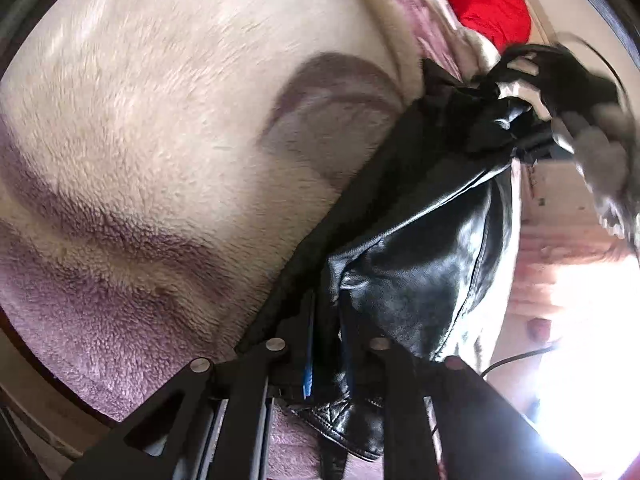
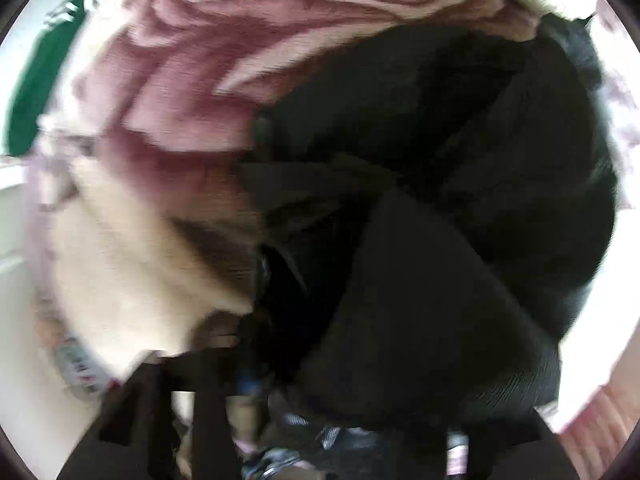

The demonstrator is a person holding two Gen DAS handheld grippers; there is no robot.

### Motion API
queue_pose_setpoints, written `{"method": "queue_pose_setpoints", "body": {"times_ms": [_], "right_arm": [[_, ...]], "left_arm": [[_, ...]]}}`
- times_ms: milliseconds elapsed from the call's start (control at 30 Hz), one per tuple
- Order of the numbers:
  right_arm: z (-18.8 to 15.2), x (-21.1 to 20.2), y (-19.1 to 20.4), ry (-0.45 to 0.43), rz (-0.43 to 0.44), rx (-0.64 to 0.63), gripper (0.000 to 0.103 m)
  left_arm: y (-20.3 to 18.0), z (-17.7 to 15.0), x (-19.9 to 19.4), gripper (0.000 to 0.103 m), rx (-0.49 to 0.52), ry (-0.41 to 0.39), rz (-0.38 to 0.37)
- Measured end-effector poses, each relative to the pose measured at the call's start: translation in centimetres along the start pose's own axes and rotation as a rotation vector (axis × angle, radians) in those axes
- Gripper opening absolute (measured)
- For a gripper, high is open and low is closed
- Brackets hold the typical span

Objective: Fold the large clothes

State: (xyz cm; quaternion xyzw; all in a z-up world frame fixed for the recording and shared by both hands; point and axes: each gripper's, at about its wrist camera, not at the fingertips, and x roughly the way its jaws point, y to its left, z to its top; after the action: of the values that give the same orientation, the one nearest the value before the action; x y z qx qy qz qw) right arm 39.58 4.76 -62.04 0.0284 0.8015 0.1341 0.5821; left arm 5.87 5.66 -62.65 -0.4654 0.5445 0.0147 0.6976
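Glossy black leather garment (image 1: 420,264), creased, pinched in left gripper (image 1: 328,364) jaws; right jaws' state unclear.

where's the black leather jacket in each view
Left wrist: black leather jacket at lower centre-right, running from the left gripper up towards the right gripper.
Right wrist: a blurred dark mass filling centre and right.
Shared landmark: cream and mauve fleece blanket.

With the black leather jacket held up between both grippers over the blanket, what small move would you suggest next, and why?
Probably lower the leather jacket flat onto the fleece blanket. It hangs bunched and creased from the left gripper, with the right gripper gripping its far end, so no clean fold seems possible yet.
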Motion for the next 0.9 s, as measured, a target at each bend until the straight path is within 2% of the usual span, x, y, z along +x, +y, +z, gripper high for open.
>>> {"method": "queue_pose_setpoints", "body": {"times_ms": [33, 67, 133, 167, 200, 267, 333, 400, 433, 500, 633, 667, 700, 733, 800, 900], "right_arm": [[-0.3, -0.9, -0.4, 0.001, 0.11, -0.007, 0.084], [-0.8, -2.3, -1.0, -0.011, 0.22, -0.016, 0.084], [-1.6, -4.6, -2.3, -0.005, 0.407, -0.043, 0.084], [-2.1, -6.0, -3.3, -0.018, 0.471, -0.045, 0.084], [-2.9, -8.0, -4.9, -0.067, 0.504, -0.035, 0.084], [-3.7, -10.6, -7.7, -0.139, 0.496, 0.0, 0.084], [-4.4, -12.4, -10.8, -0.208, 0.451, 0.034, 0.084], [-4.9, -13.3, -14.3, -0.262, 0.404, 0.095, 0.084], [-5.2, -13.3, -16.1, -0.273, 0.394, 0.128, 0.084], [-5.1, -12.7, -19.0, -0.283, 0.377, 0.176, 0.084], [-4.7, -10.6, -24.0, -0.287, 0.34, 0.232, 0.084], [-4.4, -9.7, -25.1, -0.281, 0.34, 0.24, 0.084], [-3.9, -8.3, -25.8, -0.275, 0.345, 0.247, 0.084], [-3.4, -7.6, -26.6, -0.269, 0.357, 0.259, 0.084], [-2.3, -6.4, -27.3, -0.261, 0.372, 0.283, 0.084], [-1.0, -7.6, -27.1, -0.326, 0.345, 0.254, 0.083]], "left_arm": [[0.1, -0.1, -0.3, 0.014, -0.007, 0.016, -0.022], [0.1, -0.1, -0.5, 0.017, -0.009, 0.027, -0.031], [-0.2, -0.3, -1.4, 0.03, -0.007, 0.059, -0.025], [-0.1, -0.4, -2.2, 0.038, -0.002, 0.065, -0.009], [-0.5, -0.3, -2.7, 0.041, 0.009, 0.069, -0.002], [-1.7, 0.7, -4.1, 0.042, 0.045, 0.056, 0.02], [-4.2, 2.6, -5.3, 0.048, 0.12, 0.029, 0.038], [-6.7, 5.3, -5.1, 0.062, 0.179, -0.009, 0.035], [-8.4, 6.7, -4.5, 0.064, 0.208, -0.025, 0.016], [-11.5, 9.8, -2.0, 0.064, 0.245, -0.043, 0.006], [-17.5, 15.8, 5.4, 0.065, 0.334, 0.005, 0.003], [-18.0, 16.7, 6.7, 0.064, 0.351, 0.01, 0.017], [-18.2, 17.5, 7.5, 0.037, 0.359, -0.005, 0.039], [-18.2, 18.2, 8.7, 0.023, 0.352, -0.015, 0.03], [-17.1, 19.4, 9.1, 0.015, 0.285, -0.015, -0.007], [-14.9, 20.9, 8.6, 0.015, 0.131, 0.007, -0.052]]}}
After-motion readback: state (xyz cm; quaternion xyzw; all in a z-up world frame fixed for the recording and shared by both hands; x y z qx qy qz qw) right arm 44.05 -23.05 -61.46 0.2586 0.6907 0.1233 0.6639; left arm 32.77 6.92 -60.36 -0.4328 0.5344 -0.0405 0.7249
